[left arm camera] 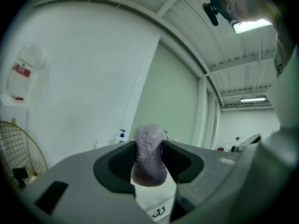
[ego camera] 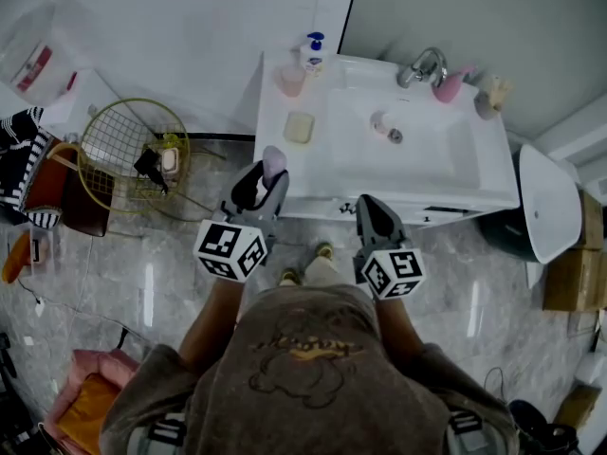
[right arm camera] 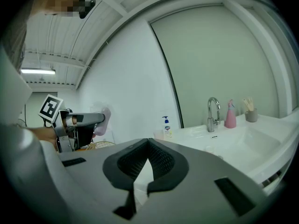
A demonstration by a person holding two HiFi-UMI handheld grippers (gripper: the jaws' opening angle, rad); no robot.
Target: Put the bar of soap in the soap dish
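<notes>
- Grip: your left gripper (ego camera: pixel 258 190) is clamped on the bar of soap (left arm camera: pixel 148 157). The lavender bar stands on edge between the pads, with its top poking above them.
- Position: the soap is in the air, held just in front of the counter (ego camera: pixel 275 154) at its left end. It has not reached the dish.
- Target: the pale rectangular piece on the counter left of the basin (ego camera: pixel 427 154) looks like the soap dish (ego camera: pixel 299 127). It appears empty, though I can't make out its rim depth.
- Right gripper (right arm camera: pixel 148 146): jaws are pressed together with nothing between them, and it hangs in front of the cabinet. It has no job here, so park it clear.
- Step in hand: carry and place. Move forward over the counter edge and line up above the dish before you lower.
- Orientation: the bar is upright in the pads, so tip your wrist to bring a broad face down. Otherwise I'd expect it to topple on release.
- Clearance: the pink cup (ego camera: pixel 290 81) and pump bottle (ego camera: pixel 313 53) sit just behind the dish. Come in from the front so you don't knock them.
- Release: let go only once the bar touches the dish. Soap is likely slippery and could skid off toward the basin if dropped.
- Progress: the pick is done and the place is not yet done.
</notes>
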